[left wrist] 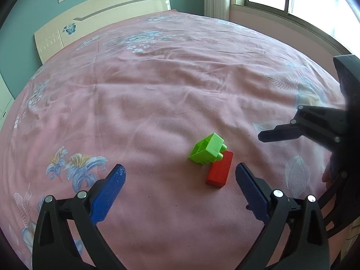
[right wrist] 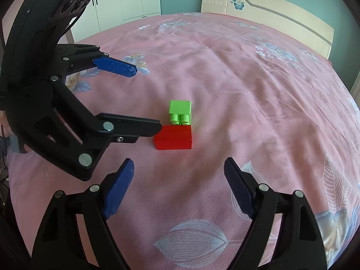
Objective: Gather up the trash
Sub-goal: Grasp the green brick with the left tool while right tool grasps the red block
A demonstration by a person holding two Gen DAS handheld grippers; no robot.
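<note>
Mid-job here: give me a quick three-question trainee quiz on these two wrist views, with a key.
1. True or false: the green plastic building block lies on its side, studs toward the red rectangular block.
2. What do both blocks rest on? A) wooden floor B) pink floral bedspread C) white tray
3. Fill in: the left claw and right claw both stand ____, holding nothing.

Key: 1 true; 2 B; 3 open.

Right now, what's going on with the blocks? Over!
Left gripper and right gripper open, empty. Green block touching red block on bedspread. Nothing blocking.
</note>
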